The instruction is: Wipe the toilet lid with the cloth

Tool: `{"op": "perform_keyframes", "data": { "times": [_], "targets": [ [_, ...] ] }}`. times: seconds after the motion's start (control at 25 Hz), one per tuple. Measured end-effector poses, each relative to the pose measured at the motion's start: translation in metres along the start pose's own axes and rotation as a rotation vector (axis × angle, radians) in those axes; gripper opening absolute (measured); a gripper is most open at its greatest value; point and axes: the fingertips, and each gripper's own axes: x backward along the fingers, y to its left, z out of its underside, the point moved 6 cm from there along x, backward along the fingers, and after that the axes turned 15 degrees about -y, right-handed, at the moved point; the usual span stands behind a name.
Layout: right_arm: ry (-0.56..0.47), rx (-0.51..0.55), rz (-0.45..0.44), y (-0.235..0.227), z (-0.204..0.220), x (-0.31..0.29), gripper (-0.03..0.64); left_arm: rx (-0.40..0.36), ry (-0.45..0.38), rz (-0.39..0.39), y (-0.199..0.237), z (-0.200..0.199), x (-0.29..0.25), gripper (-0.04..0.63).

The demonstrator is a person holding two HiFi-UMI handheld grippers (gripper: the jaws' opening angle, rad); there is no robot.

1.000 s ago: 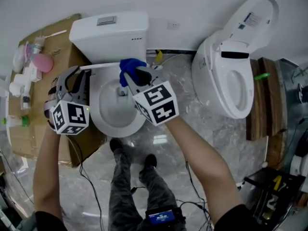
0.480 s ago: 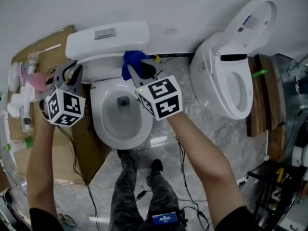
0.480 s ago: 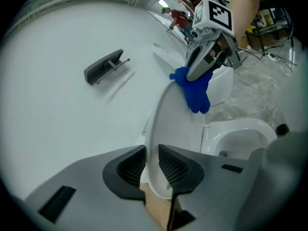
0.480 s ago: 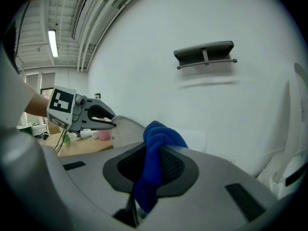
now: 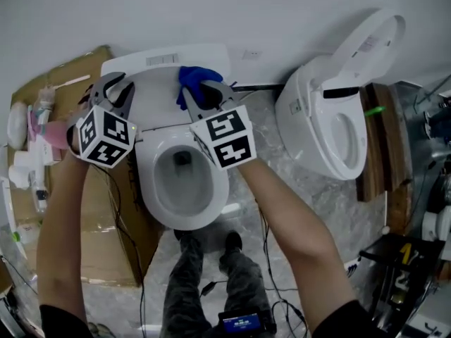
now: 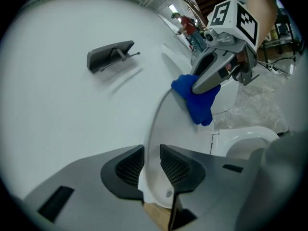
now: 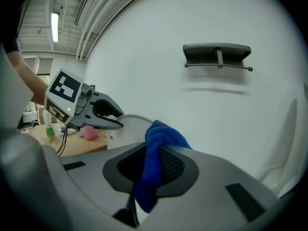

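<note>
left gripper point(image 6: 152, 163) clamps edge of raised white plastic toilet lid point(image 6: 169, 129), jaws just widening; right gripper point(image 7: 152, 165) clenches crumpled blue cloth point(image 7: 161, 136), frame centre.

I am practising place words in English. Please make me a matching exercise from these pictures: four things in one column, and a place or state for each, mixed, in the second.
1. cloth
2. toilet lid
3. second toilet
4. cardboard

a. brown, on the floor at the left
b. raised, the cloth against it
c. blue, in the right gripper's jaws
d. at the right, untouched

Pairs: 1-c, 2-b, 3-d, 4-a.
</note>
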Motion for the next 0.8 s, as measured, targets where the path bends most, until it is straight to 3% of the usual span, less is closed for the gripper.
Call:
{"op": "perform_keyframes", "data": {
  "times": [0.28,0.44,0.56,0.68,0.8],
  "targets": [
    [0.004,0.030,-0.025,-0.007,-0.008,-0.030,0.057,0.005,-0.027,-0.035,0.006,-0.001,-0.010,0.098],
    [0.017,0.094,-0.083,-0.003,-0.007,-0.034,0.057,0.022,-0.013,-0.113,0.006,0.002,-0.004,0.101],
    [0.011,0.142,-0.134,0.006,-0.010,-0.041,0.057,0.072,-0.006,-0.187,0.010,0.007,0.012,0.101],
    [-0.006,0.145,-0.162,0.018,-0.011,-0.050,0.057,0.121,0.004,-0.212,0.002,0.013,0.029,0.101],
    [-0.014,0.139,-0.191,0.034,-0.009,-0.060,0.057,0.221,0.010,-0.227,-0.017,0.020,0.043,0.101]
  ]
}}
